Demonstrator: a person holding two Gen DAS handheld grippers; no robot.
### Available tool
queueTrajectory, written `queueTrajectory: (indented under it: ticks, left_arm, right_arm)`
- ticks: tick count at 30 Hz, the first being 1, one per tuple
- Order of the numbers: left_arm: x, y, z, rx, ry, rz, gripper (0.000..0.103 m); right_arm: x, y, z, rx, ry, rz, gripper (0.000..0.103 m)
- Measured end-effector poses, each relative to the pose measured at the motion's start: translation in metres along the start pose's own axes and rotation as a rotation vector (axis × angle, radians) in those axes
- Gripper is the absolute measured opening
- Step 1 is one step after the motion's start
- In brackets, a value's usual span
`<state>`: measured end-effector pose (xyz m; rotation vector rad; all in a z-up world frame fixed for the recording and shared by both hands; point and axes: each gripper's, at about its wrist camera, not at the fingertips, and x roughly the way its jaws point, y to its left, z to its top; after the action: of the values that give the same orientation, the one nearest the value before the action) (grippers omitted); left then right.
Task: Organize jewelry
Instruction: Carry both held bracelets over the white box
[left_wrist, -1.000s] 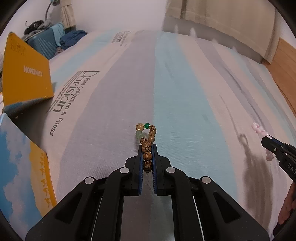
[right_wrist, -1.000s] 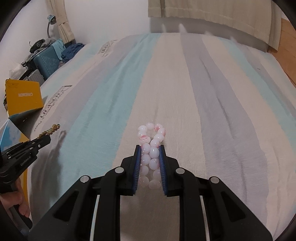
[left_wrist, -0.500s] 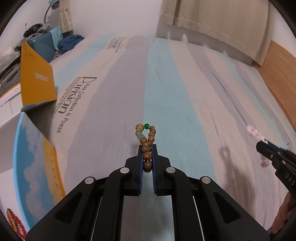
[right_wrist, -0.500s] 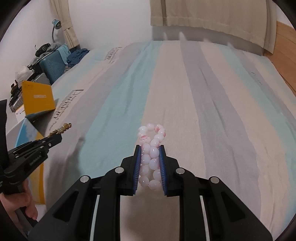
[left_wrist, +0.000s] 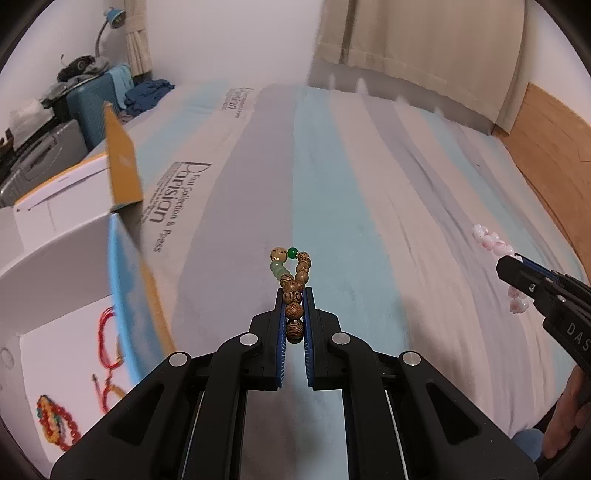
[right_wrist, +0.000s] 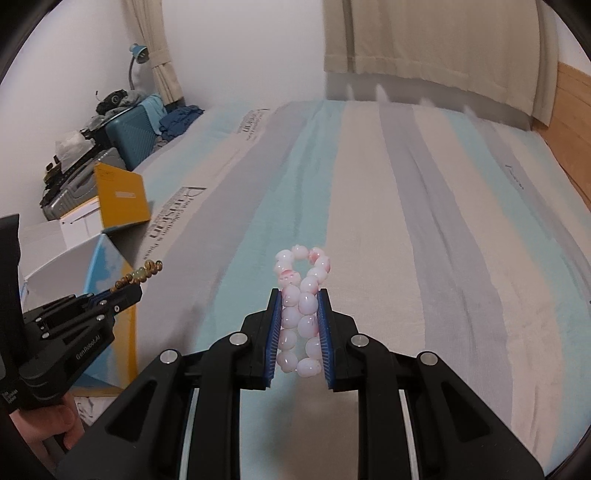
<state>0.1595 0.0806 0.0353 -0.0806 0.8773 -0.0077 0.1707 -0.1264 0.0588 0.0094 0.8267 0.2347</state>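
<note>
1. Bracelets are held off the bed, one in each of our grippers, above the striped sheet (left_wrist: 332, 177).
2. Our left gripper (left_wrist: 294, 295) is clamped on a wooden bead bracelet (left_wrist: 293, 280); its far loop, with a green bead and pale jade beads, sticks out past the fingertips.
3. Our right gripper (right_wrist: 299, 299) is clamped on a pink bead bracelet (right_wrist: 301, 306), squeezed into two rows between the blue pads, with a small loop beyond the tips.
4. Seen from the right wrist, the left gripper (right_wrist: 127, 293) is at the near left, above the open box.
5. An open white box (left_wrist: 55, 280) with a yellow flap stands at the left edge of the bed.
6. Inside it lie a red cord bracelet (left_wrist: 107, 343) and a multicoloured bead bracelet (left_wrist: 55, 424).
7. A blue suitcase (right_wrist: 131, 134) stands far left by the wall.
</note>
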Motion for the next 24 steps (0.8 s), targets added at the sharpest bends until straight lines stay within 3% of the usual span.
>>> queueTrajectory:
  ticks: [11,24]
  left_arm:
    - [-0.056,0.035,-0.013,-0.023,-0.040,0.047,0.007]
    - [-0.109,0.114,-0.037,-0.106,-0.069,0.118,0.007]
  right_arm:
    - [-0.033,0.049,-0.003,-0.042,-0.011,0.040,0.018]
    - [-0.046,0.147,-0.007,-0.136,-0.022,0.111,0.018]
